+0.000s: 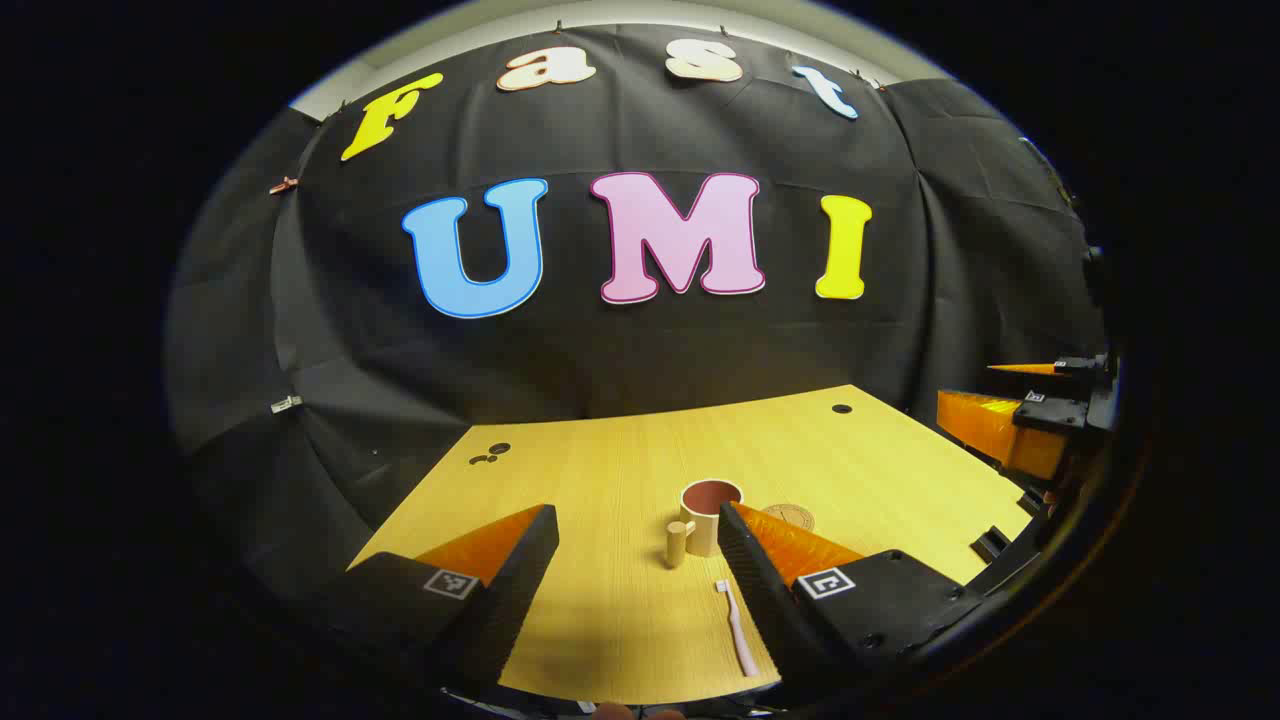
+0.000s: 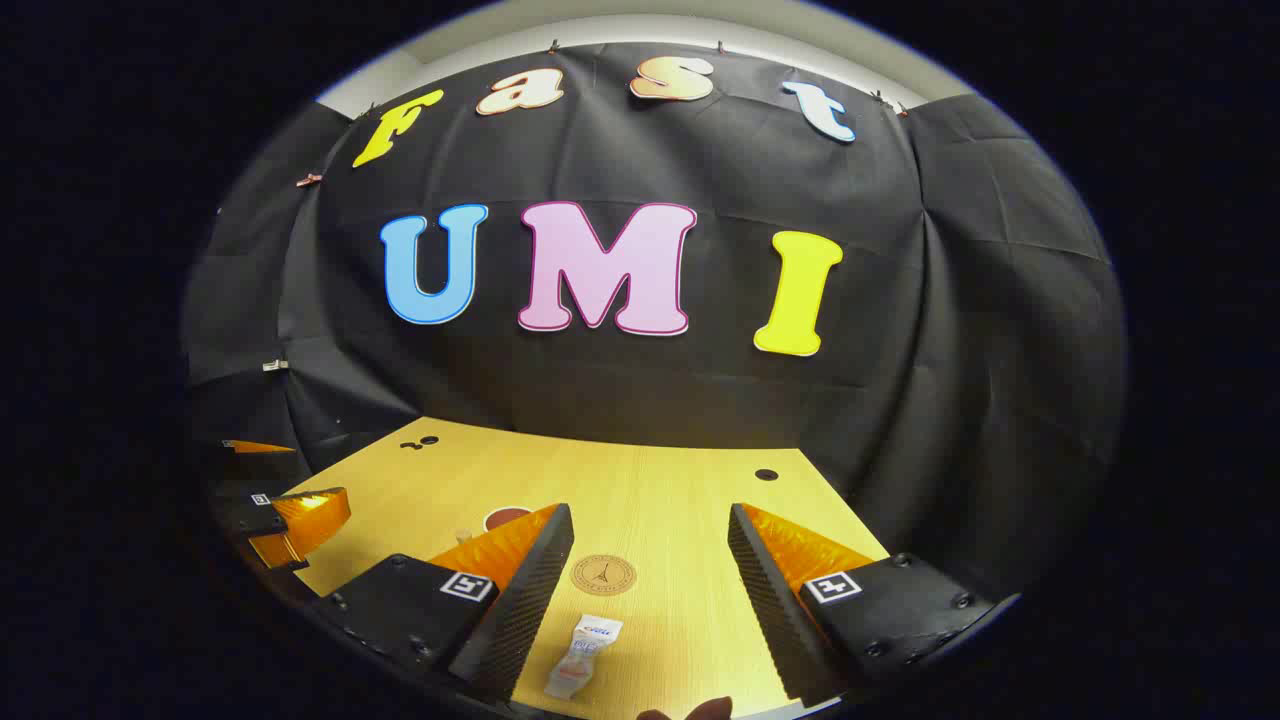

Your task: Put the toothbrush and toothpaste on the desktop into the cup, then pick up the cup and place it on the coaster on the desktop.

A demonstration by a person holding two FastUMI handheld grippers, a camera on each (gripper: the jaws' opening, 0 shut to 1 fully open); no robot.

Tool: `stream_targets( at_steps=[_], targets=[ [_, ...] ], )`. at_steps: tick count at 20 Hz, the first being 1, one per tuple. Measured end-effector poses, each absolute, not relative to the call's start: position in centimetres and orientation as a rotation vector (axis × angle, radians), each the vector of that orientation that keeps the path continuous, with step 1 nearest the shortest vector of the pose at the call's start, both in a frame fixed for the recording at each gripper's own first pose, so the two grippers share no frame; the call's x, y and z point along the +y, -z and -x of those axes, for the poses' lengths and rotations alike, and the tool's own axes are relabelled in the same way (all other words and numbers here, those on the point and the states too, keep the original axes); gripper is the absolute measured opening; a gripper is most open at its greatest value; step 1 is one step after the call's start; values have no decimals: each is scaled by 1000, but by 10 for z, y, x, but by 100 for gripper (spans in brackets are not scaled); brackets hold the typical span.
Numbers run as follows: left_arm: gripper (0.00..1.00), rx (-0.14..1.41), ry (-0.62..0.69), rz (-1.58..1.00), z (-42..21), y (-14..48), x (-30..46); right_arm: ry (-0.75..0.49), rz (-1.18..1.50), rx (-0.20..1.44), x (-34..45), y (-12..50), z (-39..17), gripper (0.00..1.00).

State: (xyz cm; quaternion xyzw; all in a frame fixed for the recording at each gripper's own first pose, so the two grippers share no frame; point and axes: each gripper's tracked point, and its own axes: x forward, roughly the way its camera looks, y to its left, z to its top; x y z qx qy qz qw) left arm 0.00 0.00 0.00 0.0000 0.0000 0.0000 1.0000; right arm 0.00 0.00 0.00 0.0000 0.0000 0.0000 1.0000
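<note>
On the near part of the desk (image 1: 620,470), nothing is packed yet: the toothbrush (image 1: 737,628) lies flat just beside our left gripper's (image 1: 640,545) right finger, head pointing far, and the toothpaste (image 2: 578,655) lies flat between the fingers of our right gripper (image 2: 650,545), near edge. The cup (image 1: 707,515) stands upright and looks empty beyond the toothbrush, handle toward us on its left; the coaster (image 2: 603,574) sits bare just right of it. Both grippers are spread wide and hold nothing.

We judge the step in hand to be the first pick, 1 item per gripper. For the toothbrush, we should shift the left gripper right until the handle lies centred between the fingers, then lower and close across the handle, not the bristles. A thin, flat handle may slip, so we come down close to the desk. The toothpaste is nearly lined up; we grip mid-body so it tilts cleanly into the cup.
</note>
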Motion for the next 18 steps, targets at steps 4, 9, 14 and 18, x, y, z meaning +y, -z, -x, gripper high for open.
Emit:
stream_targets(
  at_steps=[4,9,14,18],
  targets=[
    [99,11,-1,-1,4,6,0,-3,-2,8,2,7,7,96],
    [99,20,0,-8,7,11,-2,-5,-5,28,3,15,8,96],
    [100,39,-1,-10,9,20,-2,-9,-10,52,6,24,11,96],
    [100,60,0,-20,14,31,-4,-16,-16,111,11,46,13,96]
  ],
)
